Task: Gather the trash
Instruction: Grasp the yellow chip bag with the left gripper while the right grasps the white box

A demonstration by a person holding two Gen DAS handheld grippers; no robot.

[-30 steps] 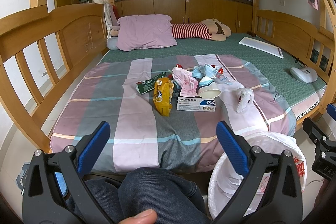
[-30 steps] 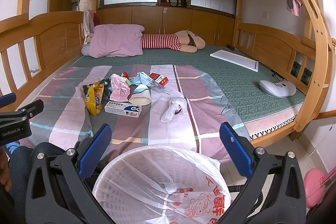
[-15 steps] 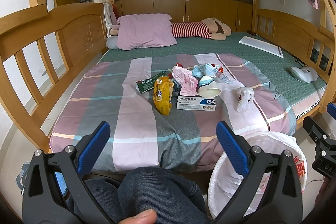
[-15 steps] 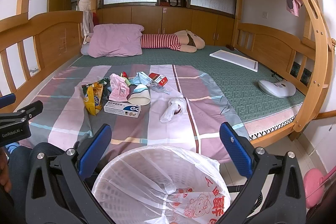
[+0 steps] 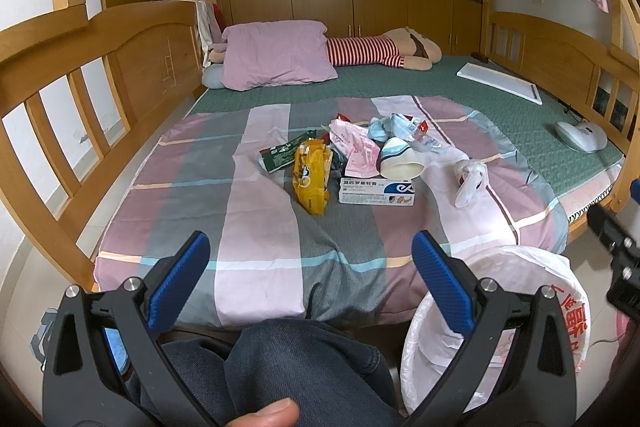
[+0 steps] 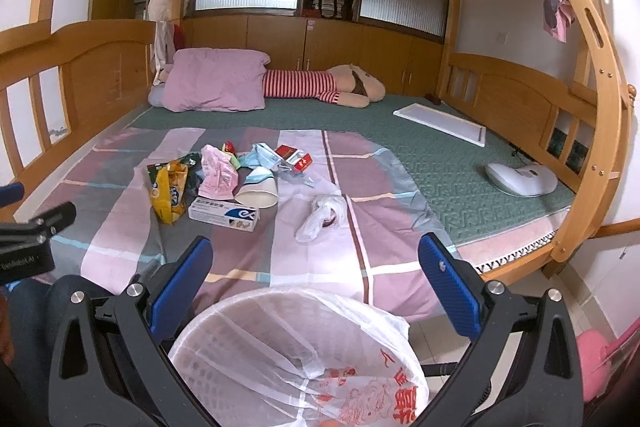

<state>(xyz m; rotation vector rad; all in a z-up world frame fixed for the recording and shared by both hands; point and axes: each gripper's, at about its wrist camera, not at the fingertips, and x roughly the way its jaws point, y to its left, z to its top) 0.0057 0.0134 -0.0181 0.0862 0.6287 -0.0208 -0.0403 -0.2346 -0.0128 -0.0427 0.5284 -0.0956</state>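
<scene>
my left hand-held gripper (image 5: 310,259) and right hand-held gripper (image 6: 316,263) hang wide and empty at the bed's foot edge; trash pile (image 5: 352,163) (wrappers, cup, box) sits mid-bed, lined bin (image 6: 296,355) below.

Pink, grey and lilac checked blanket (image 5: 256,211) over a green mat (image 5: 500,107); yellow snack bag (image 5: 312,175), white-and-blue box (image 5: 376,191) (blue pads (image 6: 180,283) on black tongs (image 6: 316,285)).

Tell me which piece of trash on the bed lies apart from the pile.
The crumpled clear plastic bag. It lies alone to the right of the white medicine box; the other pieces cluster together.
</scene>
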